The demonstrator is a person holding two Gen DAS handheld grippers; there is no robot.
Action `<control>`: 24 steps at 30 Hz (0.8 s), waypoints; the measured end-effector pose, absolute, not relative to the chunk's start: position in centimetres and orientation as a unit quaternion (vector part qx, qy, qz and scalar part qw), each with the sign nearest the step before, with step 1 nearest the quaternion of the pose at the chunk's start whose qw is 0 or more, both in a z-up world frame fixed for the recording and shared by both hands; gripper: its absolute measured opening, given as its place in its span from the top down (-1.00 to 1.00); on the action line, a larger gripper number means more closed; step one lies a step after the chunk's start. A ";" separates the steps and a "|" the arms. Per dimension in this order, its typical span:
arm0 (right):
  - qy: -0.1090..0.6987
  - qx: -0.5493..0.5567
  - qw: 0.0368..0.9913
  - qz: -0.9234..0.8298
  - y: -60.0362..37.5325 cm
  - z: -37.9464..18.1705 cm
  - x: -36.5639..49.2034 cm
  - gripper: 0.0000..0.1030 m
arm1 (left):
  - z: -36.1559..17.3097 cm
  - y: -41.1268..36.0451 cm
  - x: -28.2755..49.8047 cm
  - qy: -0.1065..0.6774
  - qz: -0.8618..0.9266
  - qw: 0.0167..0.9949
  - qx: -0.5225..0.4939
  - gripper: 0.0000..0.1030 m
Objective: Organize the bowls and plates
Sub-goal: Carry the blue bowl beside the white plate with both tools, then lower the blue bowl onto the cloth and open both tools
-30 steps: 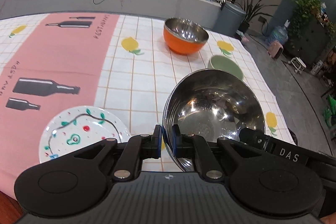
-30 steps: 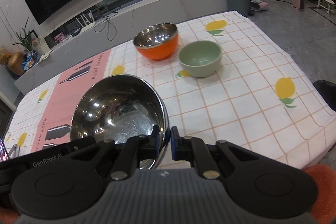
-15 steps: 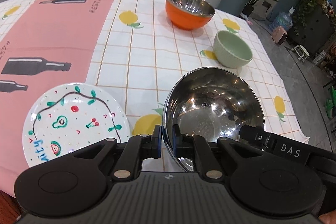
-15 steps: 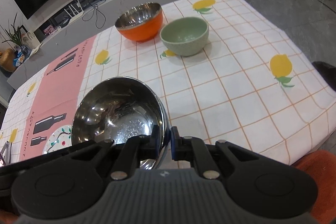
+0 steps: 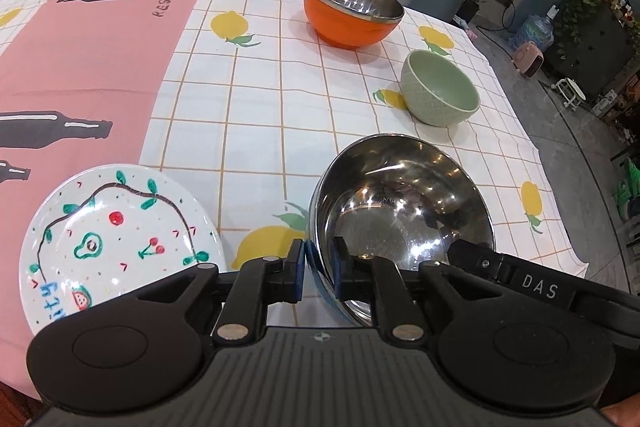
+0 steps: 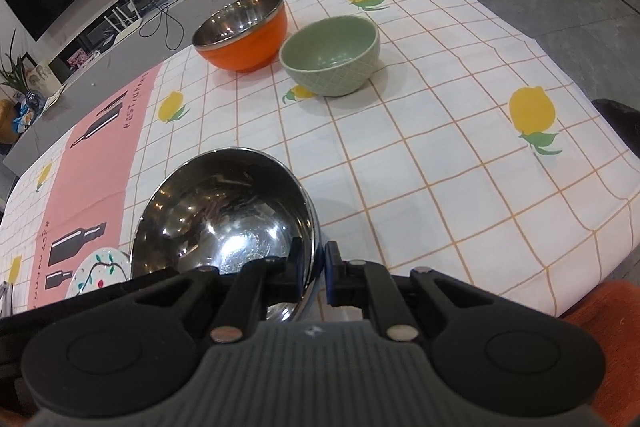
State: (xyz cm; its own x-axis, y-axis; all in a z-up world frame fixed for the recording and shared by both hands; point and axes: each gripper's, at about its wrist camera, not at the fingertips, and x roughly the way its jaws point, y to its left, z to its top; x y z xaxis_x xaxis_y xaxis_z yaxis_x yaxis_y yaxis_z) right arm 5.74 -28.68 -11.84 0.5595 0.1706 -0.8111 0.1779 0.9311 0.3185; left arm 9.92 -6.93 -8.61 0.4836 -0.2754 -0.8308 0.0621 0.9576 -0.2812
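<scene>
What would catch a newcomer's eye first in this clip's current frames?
The shiny steel bowl up front, pinched at its rim by the left tool and the right tool from opposite sides. Beyond it, on the checked tablecloth, stand an orange bowl and a green bowl, apart from each other. A painted plate lies to the left, near the table's front edge.

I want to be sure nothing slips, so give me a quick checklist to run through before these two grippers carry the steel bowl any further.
1. Left gripper clamped on the steel bowl rim: ok.
2. Right gripper clamped on the opposite rim: ok.
3. Bowl empty: ok, only reflections inside.
4. Bowl clear of the painted plate: ok, a gap shows.
5. Orange bowl and green bowl upright, apart: ok.
6. Bowl lifted off the tablecloth: cannot tell.
</scene>
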 end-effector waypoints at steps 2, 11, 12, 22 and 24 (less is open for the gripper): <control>0.471 0.189 0.862 -0.002 -28.7 -11.9 5.9 0.83 | -8.7 -6.9 10.0 0.501 -0.101 0.853 -0.109 0.70; 0.476 0.193 0.858 -0.002 -28.8 -11.9 6.1 0.36 | -8.5 -6.4 9.9 0.494 -0.102 0.854 -0.126 0.21; 0.475 0.195 0.858 -0.003 -28.9 -11.8 6.0 0.36 | -8.3 -6.3 9.8 0.490 -0.102 0.856 -0.129 0.12; 0.440 0.168 0.882 0.013 -28.4 -9.2 5.3 0.27 | -4.9 -6.4 9.3 0.445 -0.119 0.884 -0.080 -0.14; 0.431 0.154 0.889 0.019 -28.1 -8.4 5.2 0.27 | -4.1 -6.6 9.4 0.439 -0.126 0.887 -0.064 -0.14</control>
State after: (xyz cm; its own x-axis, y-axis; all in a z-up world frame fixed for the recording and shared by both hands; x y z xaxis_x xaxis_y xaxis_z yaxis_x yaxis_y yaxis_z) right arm 5.25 -28.14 -8.39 0.6281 0.1658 -0.7603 0.0991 0.9520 0.2895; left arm 9.40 -6.56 -4.11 0.5835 -0.2798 -0.7624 0.1673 0.9600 -0.2243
